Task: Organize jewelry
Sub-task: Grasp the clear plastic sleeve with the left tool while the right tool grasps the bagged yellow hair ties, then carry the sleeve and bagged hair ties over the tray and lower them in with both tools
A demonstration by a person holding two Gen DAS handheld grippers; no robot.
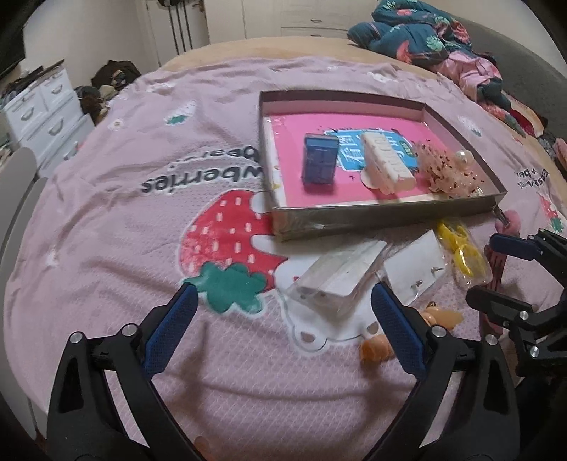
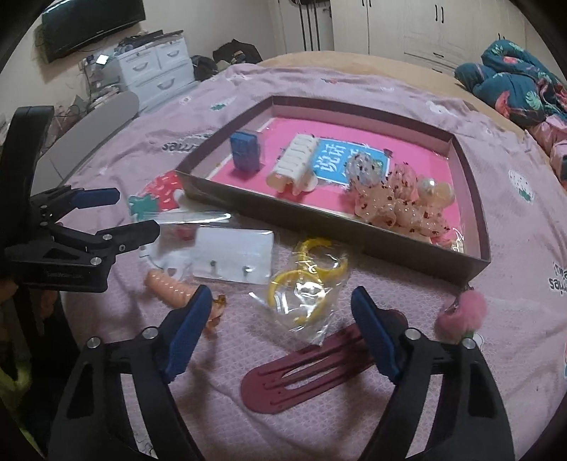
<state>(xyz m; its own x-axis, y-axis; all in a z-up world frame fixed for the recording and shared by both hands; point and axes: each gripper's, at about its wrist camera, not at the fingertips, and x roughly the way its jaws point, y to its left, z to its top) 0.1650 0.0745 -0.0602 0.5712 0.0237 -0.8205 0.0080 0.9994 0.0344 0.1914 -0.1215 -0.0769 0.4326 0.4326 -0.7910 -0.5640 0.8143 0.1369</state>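
A shallow cardboard tray (image 1: 354, 216) (image 2: 319, 220) on the bed holds a blue box (image 1: 318, 160) (image 2: 244, 149), a white hair claw (image 1: 388, 163) (image 2: 296, 165) and a pink scrunchie with pearls (image 1: 446, 166) (image 2: 400, 205). In front of it lie bagged yellow hoops (image 2: 308, 283) (image 1: 460, 248), an earring card (image 2: 230, 260) (image 1: 414, 262), a clear packet (image 1: 336, 280), an orange clip (image 2: 170, 289) (image 1: 375, 349), a maroon hair clip (image 2: 301, 372) and a pink pom-pom (image 2: 460, 315). My left gripper (image 1: 283, 308) (image 2: 138, 211) is open and empty. My right gripper (image 2: 281, 305) (image 1: 485, 269) is open above the yellow hoops.
The bed has a pink strawberry-print cover (image 1: 141, 212). Crumpled floral clothes (image 1: 425, 32) (image 2: 514, 88) lie at the far right. A white drawer unit (image 2: 152, 67) and a wall TV (image 2: 88, 25) stand beyond the bed's left side.
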